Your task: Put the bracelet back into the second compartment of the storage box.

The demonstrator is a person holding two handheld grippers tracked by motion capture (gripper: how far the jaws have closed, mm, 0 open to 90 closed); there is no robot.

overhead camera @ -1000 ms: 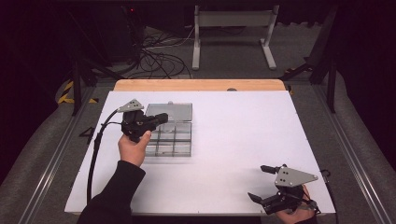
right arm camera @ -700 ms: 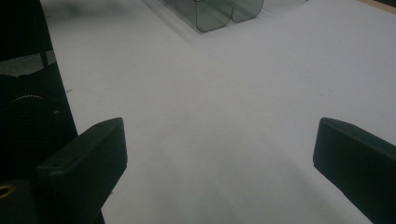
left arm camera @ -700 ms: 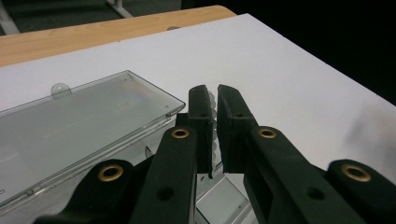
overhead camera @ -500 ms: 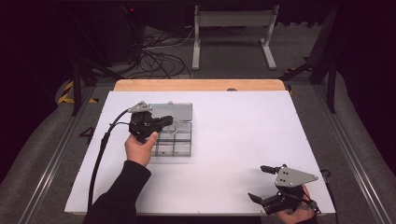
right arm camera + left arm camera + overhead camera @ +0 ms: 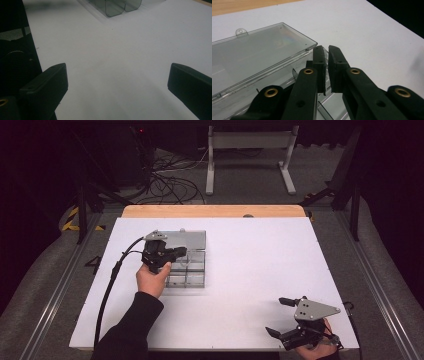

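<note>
Left of centre on the white table (image 5: 250, 270) sits a clear, smoky plastic box (image 5: 192, 270) with thin dividers, its flat lid (image 5: 254, 52) open. Over it the left gripper (image 5: 325, 53) hovers closed, empty; the right gripper (image 5: 281, 317) gapes near.

This looks like a lab or recording studio set up for handling trials. A white board (image 5: 235, 285) covers a wooden desk (image 5: 212, 211) that stands alone on grey carpet (image 5: 45, 290) between metal floor rails (image 5: 55, 295). Black curtains close off the dark room behind, loose cables (image 5: 175, 172) lie tangled on the floor, and a grey metal stand (image 5: 247, 150) waits at the back beside yellow-black hazard tape (image 5: 75, 220).
</note>
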